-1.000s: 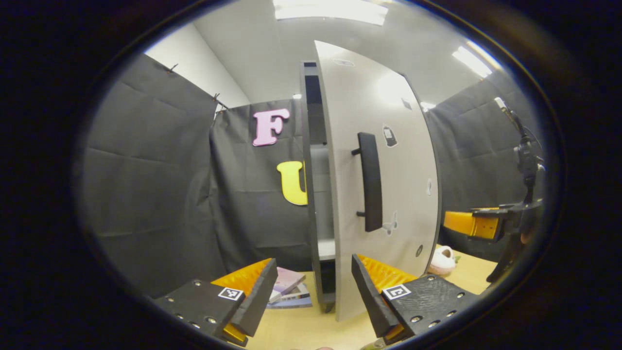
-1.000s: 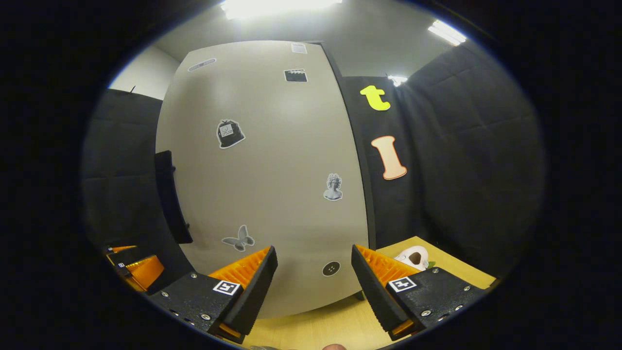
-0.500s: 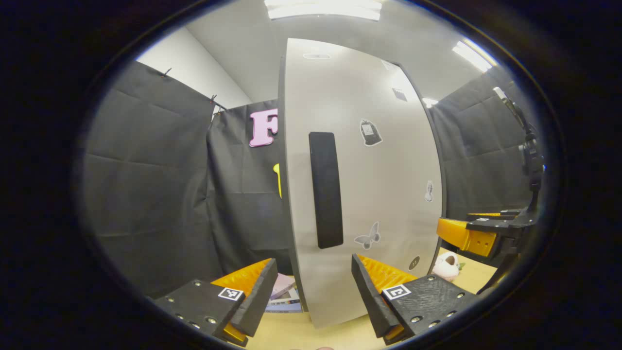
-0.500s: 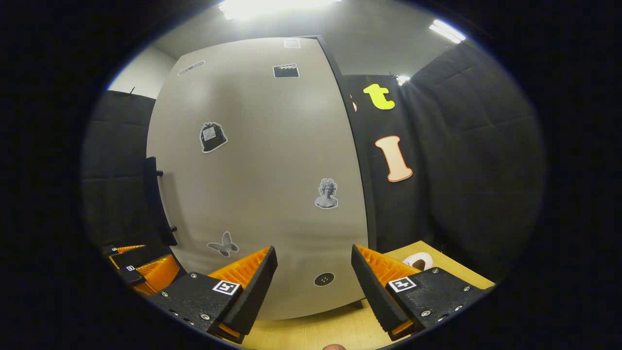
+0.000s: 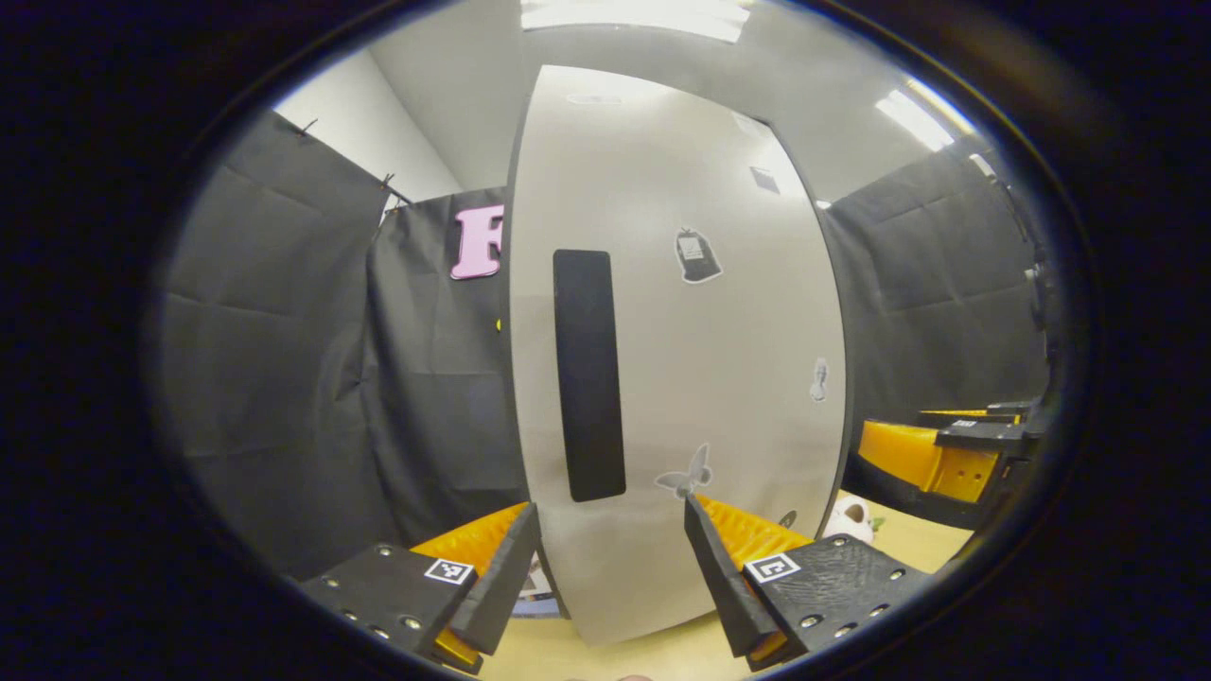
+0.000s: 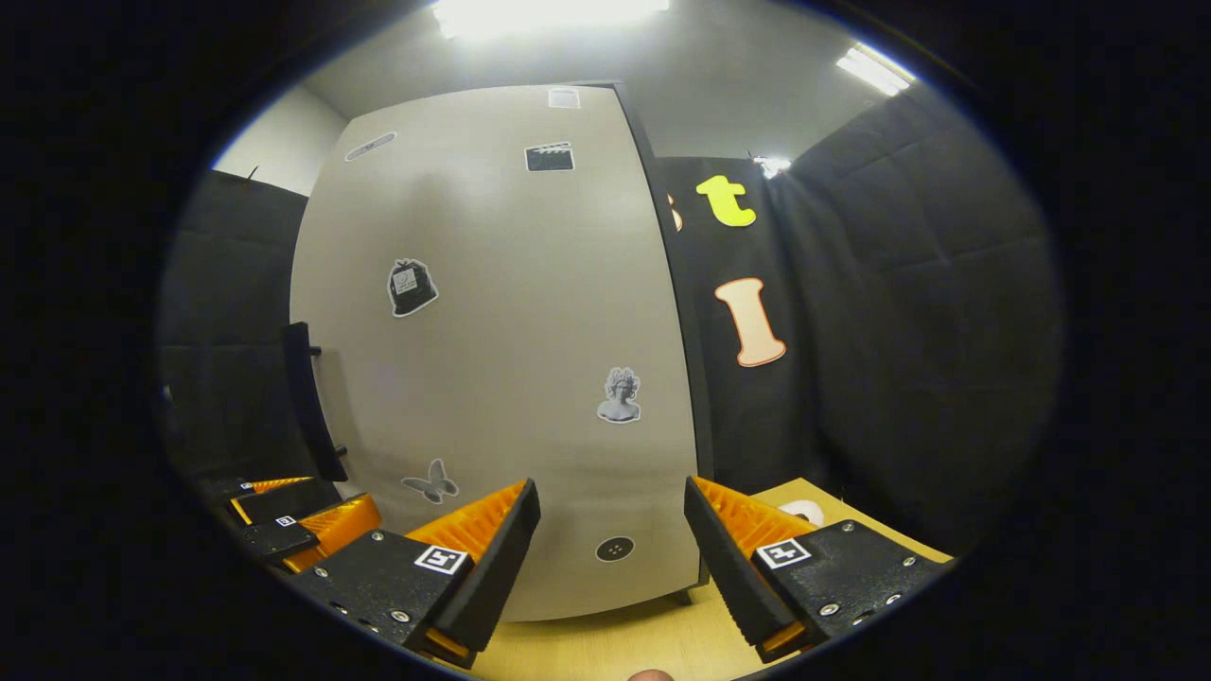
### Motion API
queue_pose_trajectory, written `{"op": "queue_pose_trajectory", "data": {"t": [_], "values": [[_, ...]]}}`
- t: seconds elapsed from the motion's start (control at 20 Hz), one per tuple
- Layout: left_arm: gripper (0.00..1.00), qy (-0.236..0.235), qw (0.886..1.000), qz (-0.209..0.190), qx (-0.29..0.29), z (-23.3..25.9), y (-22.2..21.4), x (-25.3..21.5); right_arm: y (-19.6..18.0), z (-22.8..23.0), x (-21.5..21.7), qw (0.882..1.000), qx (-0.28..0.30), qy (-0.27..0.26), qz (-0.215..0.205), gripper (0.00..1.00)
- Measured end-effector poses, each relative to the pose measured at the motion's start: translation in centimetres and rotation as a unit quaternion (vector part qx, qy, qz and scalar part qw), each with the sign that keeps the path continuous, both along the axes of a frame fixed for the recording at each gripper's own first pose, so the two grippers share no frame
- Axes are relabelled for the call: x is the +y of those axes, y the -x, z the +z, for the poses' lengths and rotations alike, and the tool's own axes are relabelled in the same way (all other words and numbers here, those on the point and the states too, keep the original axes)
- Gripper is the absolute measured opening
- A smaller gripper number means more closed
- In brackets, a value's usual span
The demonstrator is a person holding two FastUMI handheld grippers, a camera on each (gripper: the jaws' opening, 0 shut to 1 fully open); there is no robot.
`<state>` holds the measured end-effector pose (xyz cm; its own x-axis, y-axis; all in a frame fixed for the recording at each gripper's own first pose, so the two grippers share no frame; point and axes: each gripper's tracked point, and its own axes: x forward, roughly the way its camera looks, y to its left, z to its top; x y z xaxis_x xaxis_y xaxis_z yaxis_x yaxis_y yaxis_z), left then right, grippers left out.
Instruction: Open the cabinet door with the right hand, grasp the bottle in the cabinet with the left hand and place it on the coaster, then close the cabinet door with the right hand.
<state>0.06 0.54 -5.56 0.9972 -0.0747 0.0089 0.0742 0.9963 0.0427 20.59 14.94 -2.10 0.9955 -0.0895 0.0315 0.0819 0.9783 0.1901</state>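
The door [image 5: 681,359] looks shut or all but shut, flush across the cabinet front in both views, so the closing step seems nearly done; bottle and coaster can't be seen here, and whether the bottle sits on the coaster can't be told. The right gripper [image 6: 612,558] hangs just in front of the door's lower part, jaws wide and holding nothing, not visibly touching the panel. To finish well, I'd press flat on the door near its handle [image 6: 312,402] side, far from the hinge, push gently until it seats, and then back straight off without catching the handle. The left gripper [image 5: 610,572] is also wide apart and empty, facing the handle [image 5: 588,374] at the door's left; it should keep clear. The door hides the cabinet's inside, and its seam against the frame is hard to judge through the fisheye bend. A small pale thing [image 5: 849,518] on the table [image 6: 605,643] to the right is half hidden behind the door's corner and can't be identified.
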Motion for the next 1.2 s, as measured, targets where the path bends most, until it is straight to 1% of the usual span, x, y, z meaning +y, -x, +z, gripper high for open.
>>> {"op": "queue_pose_trajectory", "data": {"t": [0.05, 0.1, 0.15, 0.25, 0.3, 0.4, 0.45, 0.5, 0.55, 0.6, 0.65, 0.7, 0.8, 0.85, 0.9, 0.95, 1.0, 1.05, 1.1, 1.15, 1.2], "values": [[0.84, 0.004, 1.0, -0.007, -0.001, 0.1, 0.1, -0.4, 0.1, -0.1, 0.2, 1.0, 0.002, 0.001, -0.002, 0.9], [0.84, 0.008, 1.0, -0.012, -0.004, 0.3, 0.3, -0.6, 0.3, -0.1, 0.4, 1.0, 0.0, 0.0, -0.004, 0.95], [0.88, 0.011, 1.0, -0.016, -0.003, 0.5, 0.5, -1.0, 0.4, 0.1, 0.4, 1.0, -0.002, 0.002, -0.008, 0.95], [0.88, 0.012, 1.0, -0.02, -0.001, 0.4, 0.7, -1.5, 0.7, -0.2, 0.2, 1.0, -0.001, 0.007, -0.019, 0.95], [0.91, 0.014, 1.0, -0.021, 0.002, 0.3, 1.0, -1.7, 0.7, -0.4, 0.1, 1.0, 0.001, 0.008, -0.022, 0.95], [0.91, 0.024, 0.999, -0.024, 0.001, 0.6, 1.5, -2.2, 0.7, -0.6, -0.1, 1.0, 0.005, 0.012, -0.029, 0.95], [0.88, 0.025, 0.999, -0.022, -0.001, 0.8, 1.7, -2.2, 0.9, -0.6, -0.6, 0.999, 0.006, 0.016, -0.038, 0.95], [0.91, 0.022, 1.0, -0.02, -0.004, 0.9, 2.0, -2.1, 0.9, -0.5, -1.0, 0.999, 0.005, 0.022, -0.046, 0.95], [0.88, 0.021, 1.0, -0.018, -0.008, 1.2, 2.1, -2.0, 0.8, -0.5, -1.2, 0.998, 0.005, 0.029, -0.052, 0.95], [0.88, 0.022, 1.0, -0.016, -0.009, 1.3, 2.2, -1.8, 0.8, -0.5, -1.2, 0.998, 0.005, 0.033, -0.054, 0.95], [0.88, 0.025, 0.999, -0.017, -0.01, 1.5, 2.3, -1.8, 0.7, -0.5, -1.0, 0.998, 0.002, 0.035, -0.055, 0.95], [0.91, 0.028, 0.999, -0.017, -0.011, 1.5, 2.5, -1.7, 0.7, -0.3, -1.0, 0.998, 0.0, 0.039, -0.058, 0.95], [0.91, 0.031, 0.999, -0.017, -0.012, 1.7, 2.6, -1.6, 1.0, -0.2, -0.5, 0.998, -0.002, 0.043, -0.056, 0.95], [0.91, 0.032, 0.999, -0.014, -0.011, 1.7, 2.7, -1.5, 1.1, -0.1, -0.2, 0.998, -0.004, 0.043, -0.055, 0.9], [0.91, 0.035, 0.999, -0.016, -0.01, 1.7, 2.8, -1.5, 1.3, 0.0, 0.1, 0.998, -0.006, 0.043, -0.052, 0.95], [0.91, 0.037, 0.999, -0.017, -0.01, 1.8, 2.9, -1.5, 1.3, 0.1, 0.2, 0.998, -0.008, 0.045, -0.05, 0.95], [0.88, 0.037, 0.999, -0.016, -0.012, 1.9, 2.9, -1.5, 1.5, 0.2, 0.2, 0.998, -0.01, 0.047, -0.051, 0.95], [0.91, 0.036, 0.999, -0.016, -0.015, 2.0, 3.0, -1.5, 1.6, 0.3, 0.1, 0.997, -0.011, 0.048, -0.052, 0.95], [0.88, 0.035, 0.999, -0.016, -0.018, 2.1, 3.0, -1.5, 1.8, 0.3, 0.2, 0.997, -0.011, 0.049, -0.052, 0.95], [0.88, 0.035, 0.999, -0.018, -0.019, 2.2, 3.0, -1.5, 1.7, 0.2, 0.0, 0.997, -0.009, 0.049, -0.053, 0.95], [0.91, 0.038, 0.999, -0.02, -0.021, 2.2, 3.1, -1.6, 1.8, 0.2, -0.2, 0.997, -0.008, 0.049, -0.054, 0.95]]}}
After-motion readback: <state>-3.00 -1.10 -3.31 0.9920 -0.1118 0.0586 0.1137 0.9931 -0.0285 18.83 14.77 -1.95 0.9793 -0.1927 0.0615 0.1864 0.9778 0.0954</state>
